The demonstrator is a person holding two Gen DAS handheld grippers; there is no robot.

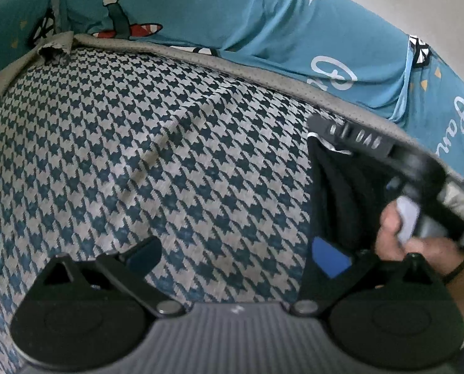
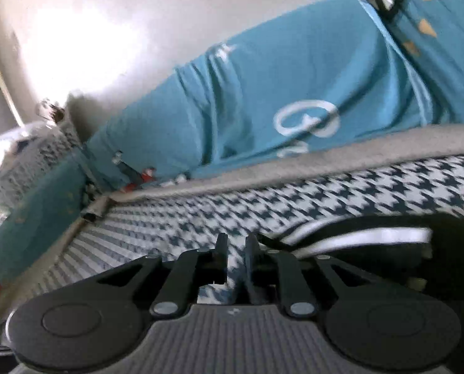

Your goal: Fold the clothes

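A black garment [image 1: 334, 193] with white stripes [image 2: 356, 237] hangs at the right of the left wrist view, lifted off the houndstooth mat [image 1: 138, 143]. My right gripper [image 1: 325, 131] holds its top edge there. In the right wrist view the right gripper [image 2: 235, 251] has its fingers almost together, and the garment runs off from the right finger. My left gripper [image 1: 236, 255] is open over bare mat, its blue-padded right finger [image 1: 330, 258] beside the garment's lower edge with nothing between the fingers.
A grey border [image 1: 232, 62] edges the mat. Behind it lies bulky teal printed bedding [image 1: 232, 15] [image 2: 263, 93] against a pale wall. A person's hand [image 1: 412, 240] grips the right tool's handle at the far right.
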